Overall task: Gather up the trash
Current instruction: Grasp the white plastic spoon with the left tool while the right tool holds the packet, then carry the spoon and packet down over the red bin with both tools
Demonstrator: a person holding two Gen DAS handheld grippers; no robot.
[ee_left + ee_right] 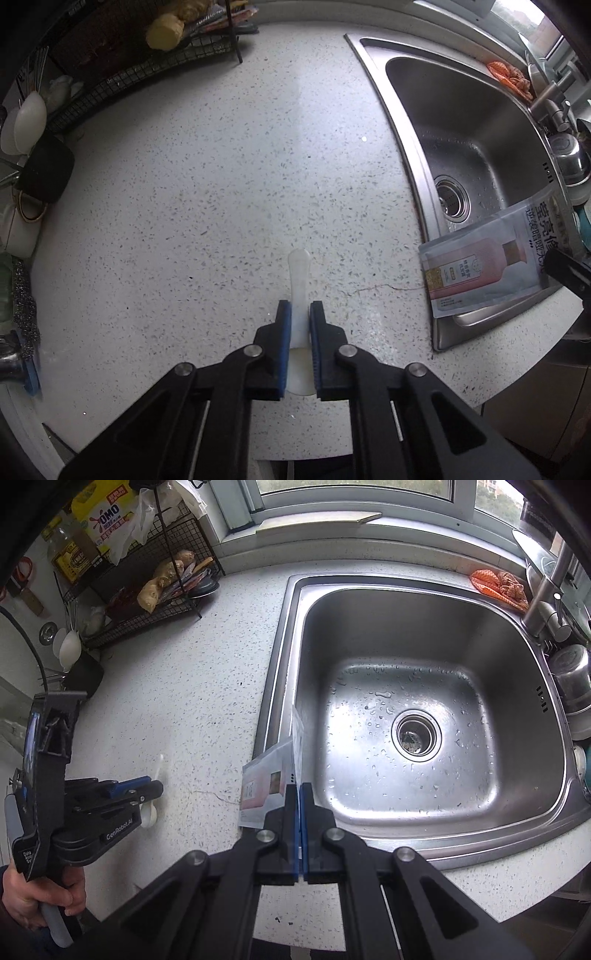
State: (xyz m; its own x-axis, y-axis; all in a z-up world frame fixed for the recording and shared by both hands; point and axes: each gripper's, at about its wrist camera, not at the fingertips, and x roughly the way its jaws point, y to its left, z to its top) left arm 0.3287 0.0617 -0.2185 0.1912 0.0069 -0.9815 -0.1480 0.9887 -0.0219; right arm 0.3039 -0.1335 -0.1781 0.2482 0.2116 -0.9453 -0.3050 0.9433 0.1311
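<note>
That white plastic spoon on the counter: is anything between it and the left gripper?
Nothing visible. The spoon lies on the counter with its handle already between the left gripper's blue pads, no object in the gap. The right gripper is off to the side, shut on a sachet.

The white speckled stone surface point(184, 206) is looking smooth and faintly glossy, with a hairline crack. The brushed stainless-steel sink point(406, 635) is shining dully, beaded with water drops. A translucent white plastic spoon point(300, 280) is appearing matt. The glossy printed foil sachet point(491, 258) is reflecting light. A black wire-mesh metal rack point(173, 554) is looking matt.
</note>
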